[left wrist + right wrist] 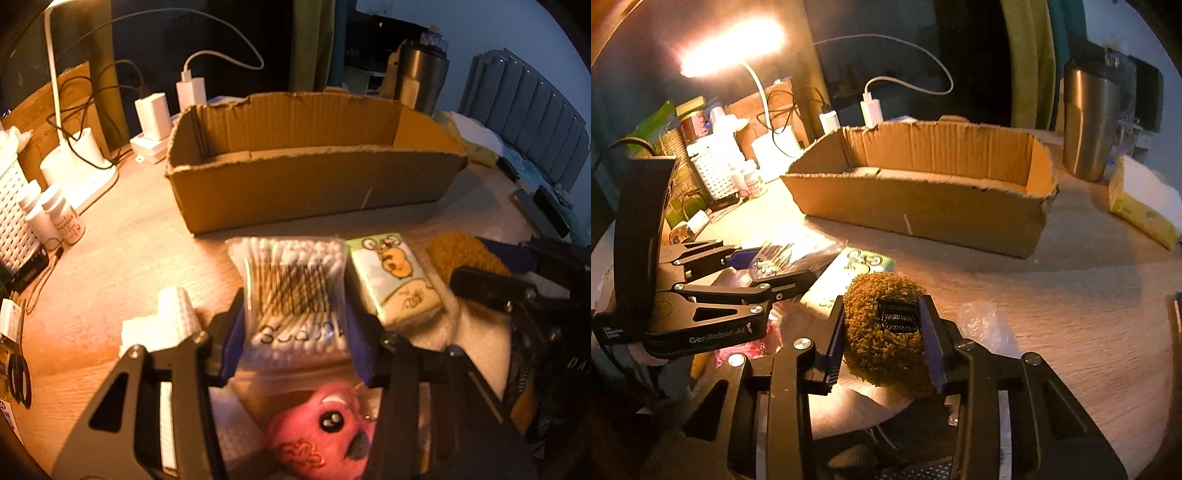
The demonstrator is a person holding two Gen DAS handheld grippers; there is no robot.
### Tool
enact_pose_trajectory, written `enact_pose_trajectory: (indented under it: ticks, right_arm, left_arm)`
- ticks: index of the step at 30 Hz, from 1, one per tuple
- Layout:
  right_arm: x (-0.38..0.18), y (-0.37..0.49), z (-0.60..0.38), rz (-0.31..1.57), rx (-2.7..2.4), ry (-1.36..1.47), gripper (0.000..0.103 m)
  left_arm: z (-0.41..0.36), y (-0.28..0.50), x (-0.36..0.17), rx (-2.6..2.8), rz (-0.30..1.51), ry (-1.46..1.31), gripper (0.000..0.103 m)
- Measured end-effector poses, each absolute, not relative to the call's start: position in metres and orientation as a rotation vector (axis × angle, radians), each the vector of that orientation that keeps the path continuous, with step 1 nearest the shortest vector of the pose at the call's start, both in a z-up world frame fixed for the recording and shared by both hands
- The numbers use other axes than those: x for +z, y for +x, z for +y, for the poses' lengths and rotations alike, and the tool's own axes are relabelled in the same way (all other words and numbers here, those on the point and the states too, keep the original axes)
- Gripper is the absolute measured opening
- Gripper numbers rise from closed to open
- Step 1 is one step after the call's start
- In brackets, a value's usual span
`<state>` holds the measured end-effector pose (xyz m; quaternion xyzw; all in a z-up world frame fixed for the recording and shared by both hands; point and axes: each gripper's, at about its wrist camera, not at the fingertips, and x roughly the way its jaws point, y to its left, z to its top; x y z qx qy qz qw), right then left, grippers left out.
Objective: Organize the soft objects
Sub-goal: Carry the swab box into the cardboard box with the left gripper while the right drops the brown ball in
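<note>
My left gripper is shut on a clear pack of cotton swabs, its blue pads on both sides of the pack. My right gripper is shut on a brown fuzzy pouch with a black label. A green tissue packet lies between the two. A pink plush toy lies under the left gripper. An open cardboard box stands behind them, and it also shows in the right wrist view. The left gripper also shows in the right wrist view.
White folded paper towels lie at the left. Small bottles, a white basket, chargers and a desk lamp base crowd the back left. A steel tumbler and a yellow tissue pack stand at the right.
</note>
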<state>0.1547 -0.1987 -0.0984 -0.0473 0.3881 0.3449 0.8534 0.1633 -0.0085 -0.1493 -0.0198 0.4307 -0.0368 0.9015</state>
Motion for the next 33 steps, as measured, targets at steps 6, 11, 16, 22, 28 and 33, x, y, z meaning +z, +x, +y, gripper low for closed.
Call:
enact_pose_trajectory:
  ticks: [6,11,16,22,28,33]
  right_arm:
    - [-0.078,0.150,-0.207,0.757,0.702,-0.079,0.039]
    - [-0.058,0.143,-0.210,0.703,0.694,-0.066,0.039]
    - [-0.042,0.137,-0.209,0.663,0.679,-0.075,0.039]
    - [-0.026,0.132,-0.211,0.617,0.665,-0.088,0.039]
    - [-0.017,0.141,-0.216,0.584,0.644,-0.092,0.040]
    - [-0.014,0.155,-0.222,0.556,0.628,-0.087,0.039]
  left_arm:
    - [-0.004,0.148,-0.132,-0.111,0.816,-0.070,0.047]
    - [0.003,0.132,-0.113,-0.118,0.754,-0.106,0.047]
    - [0.010,0.121,-0.089,-0.128,0.683,-0.133,0.047]
    - [0.016,0.119,-0.066,-0.143,0.615,-0.151,0.047]
    - [0.018,0.126,-0.046,-0.147,0.562,-0.161,0.047]
    - [0.016,0.141,-0.036,-0.144,0.542,-0.159,0.047]
